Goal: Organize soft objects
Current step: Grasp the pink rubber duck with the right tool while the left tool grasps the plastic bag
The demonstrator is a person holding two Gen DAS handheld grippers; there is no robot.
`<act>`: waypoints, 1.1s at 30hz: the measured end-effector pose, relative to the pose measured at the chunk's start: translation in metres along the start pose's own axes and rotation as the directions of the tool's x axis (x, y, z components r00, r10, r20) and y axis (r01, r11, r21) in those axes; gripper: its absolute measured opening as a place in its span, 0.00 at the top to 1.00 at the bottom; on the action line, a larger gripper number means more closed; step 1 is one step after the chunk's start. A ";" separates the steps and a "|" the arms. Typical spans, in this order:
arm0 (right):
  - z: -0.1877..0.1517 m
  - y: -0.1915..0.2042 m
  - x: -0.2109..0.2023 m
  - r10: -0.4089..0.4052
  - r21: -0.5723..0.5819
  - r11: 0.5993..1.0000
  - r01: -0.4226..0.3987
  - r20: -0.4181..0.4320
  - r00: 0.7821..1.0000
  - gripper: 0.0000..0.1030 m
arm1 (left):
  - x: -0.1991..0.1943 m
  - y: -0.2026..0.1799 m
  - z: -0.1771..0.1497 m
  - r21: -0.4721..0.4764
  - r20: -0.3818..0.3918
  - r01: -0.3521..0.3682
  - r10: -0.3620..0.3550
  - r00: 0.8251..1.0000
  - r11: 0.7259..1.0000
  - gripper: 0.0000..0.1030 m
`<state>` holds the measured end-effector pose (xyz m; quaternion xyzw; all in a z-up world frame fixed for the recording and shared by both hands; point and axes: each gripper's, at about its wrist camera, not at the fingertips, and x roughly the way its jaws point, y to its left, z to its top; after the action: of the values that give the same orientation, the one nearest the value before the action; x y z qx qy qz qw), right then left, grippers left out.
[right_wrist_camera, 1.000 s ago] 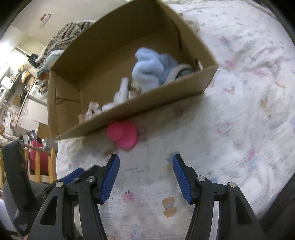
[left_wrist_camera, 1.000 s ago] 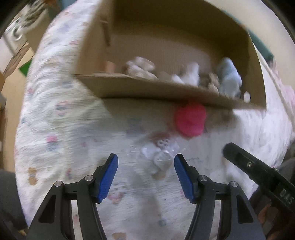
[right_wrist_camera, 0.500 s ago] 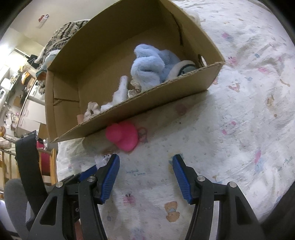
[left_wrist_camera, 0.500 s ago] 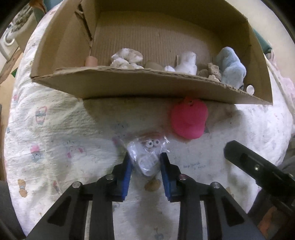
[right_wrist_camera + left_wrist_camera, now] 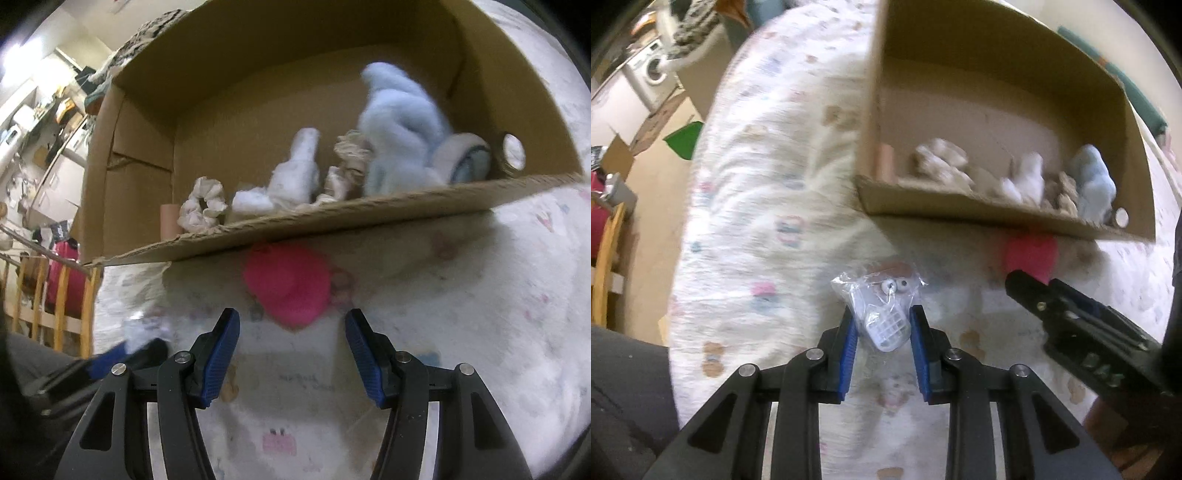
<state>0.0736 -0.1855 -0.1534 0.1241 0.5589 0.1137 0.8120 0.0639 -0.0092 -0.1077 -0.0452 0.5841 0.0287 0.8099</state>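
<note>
Your left gripper (image 5: 880, 325) pinches a small clear plastic bag (image 5: 882, 310) with a white gridded piece and two googly eyes inside; the blue pads (image 5: 849, 345) press on its lower half, and its crinkled top sticks up past the fingertips above the printed quilt (image 5: 768, 206). Your right gripper (image 5: 291, 332) stands spread with nothing between its fingers, just short of the pink soft toy (image 5: 288, 284), which lies on the quilt against the near wall of the cardboard box (image 5: 332, 218).

The left wrist view gives you the bag in sharp detail, the quilt's left edge falling away to the floor, a washing machine (image 5: 652, 72) far off at upper left, and the right gripper coming in from the right as a dark bar that covers the lower part of the pink toy. The right wrist view shows the bag only as a pale blur at lower left beside the left gripper's blue pad. It gives you the box's contents far better: a cream scrunchie (image 5: 203, 205) near the left end, white stuffing (image 5: 291, 184) in the middle, a light blue plush (image 5: 399, 129) towards the right, and a roll of tape (image 5: 513, 151) in the right corner.
</note>
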 end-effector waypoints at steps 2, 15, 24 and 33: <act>0.002 0.007 0.005 -0.016 -0.032 0.999 0.016 0.017 1.000 0.38 | -0.001 0.007 0.002 -0.016 0.004 -0.004 0.004 1.000 1.000 0.76; 0.006 0.007 0.005 -0.044 -0.043 0.998 0.045 0.026 0.999 0.54 | 0.005 -0.002 -0.001 -0.026 0.005 -0.016 0.016 1.000 1.000 0.76; -0.006 -0.003 -0.023 -0.045 -0.029 0.999 0.046 0.025 0.999 0.54 | -0.007 -0.007 -0.004 -0.001 0.040 -0.021 0.021 0.999 1.000 0.76; -0.021 0.005 -0.070 -0.032 -0.060 0.997 0.038 0.092 0.995 0.54 | -0.036 -0.001 -0.009 -0.008 0.103 -0.001 0.002 0.995 1.000 0.76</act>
<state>0.0295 -0.2022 -0.0977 0.0943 0.5195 0.1108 0.8420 0.0438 -0.0108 -0.0767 -0.0467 0.5413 0.0340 0.8388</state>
